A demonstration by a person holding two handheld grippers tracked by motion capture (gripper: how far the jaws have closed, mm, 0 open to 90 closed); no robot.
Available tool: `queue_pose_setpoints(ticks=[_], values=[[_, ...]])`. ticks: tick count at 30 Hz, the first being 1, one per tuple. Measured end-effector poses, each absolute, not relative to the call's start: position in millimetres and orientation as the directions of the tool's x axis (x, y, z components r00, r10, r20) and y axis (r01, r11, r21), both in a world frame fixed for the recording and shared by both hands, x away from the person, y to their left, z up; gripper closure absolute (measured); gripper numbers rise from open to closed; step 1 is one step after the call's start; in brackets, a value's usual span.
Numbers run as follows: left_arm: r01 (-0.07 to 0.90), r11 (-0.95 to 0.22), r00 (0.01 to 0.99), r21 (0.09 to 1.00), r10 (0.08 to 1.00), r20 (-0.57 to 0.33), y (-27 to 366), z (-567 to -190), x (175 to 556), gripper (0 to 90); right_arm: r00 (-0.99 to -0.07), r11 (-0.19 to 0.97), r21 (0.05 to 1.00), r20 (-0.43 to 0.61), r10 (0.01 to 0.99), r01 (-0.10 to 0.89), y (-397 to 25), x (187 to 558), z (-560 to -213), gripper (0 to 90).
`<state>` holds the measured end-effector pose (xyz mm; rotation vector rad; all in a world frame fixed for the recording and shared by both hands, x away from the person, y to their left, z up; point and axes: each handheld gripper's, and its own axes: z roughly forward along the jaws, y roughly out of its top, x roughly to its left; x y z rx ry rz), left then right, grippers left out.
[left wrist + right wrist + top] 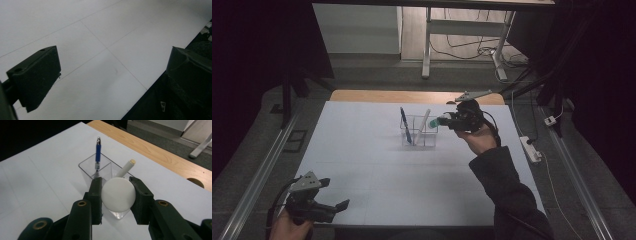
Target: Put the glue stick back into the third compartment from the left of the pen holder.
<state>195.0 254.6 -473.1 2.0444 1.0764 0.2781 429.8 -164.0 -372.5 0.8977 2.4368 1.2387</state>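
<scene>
So the right gripper (446, 120) is up at the far middle of the white table (362, 165), clamped on a glue stick (435, 121) with a teal body and a round white end. From the right gripper view, that white disc (118, 194) sits squeezed between the two black jaws, both pressing on its sides. It's held right over the near right part of a clear plastic organizer (418, 132), at the rim; can't tell if it touches.

Inside the organizer, a blue pen (97, 155) stands nearly upright in the far left compartment, and a white marker (127, 168) leans in a compartment to its right, just behind the glue stick.

Meanwhile the left gripper (336, 196) hangs out at the near left corner of the table, well apart from everything, jaws spread wide with nothing between them but bare table.
</scene>
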Motion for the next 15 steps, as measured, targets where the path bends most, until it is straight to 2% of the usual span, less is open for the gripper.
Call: queue_pose_setpoints(ticks=[15], values=[[0.604,-0.329,0.616,0.726,0.771,-0.164,254.1,-473.7,195.8,0.0,-0.747,0.501,0.729,0.022,0.664,0.467,-142.5,459.7,-404.8,65.0]])
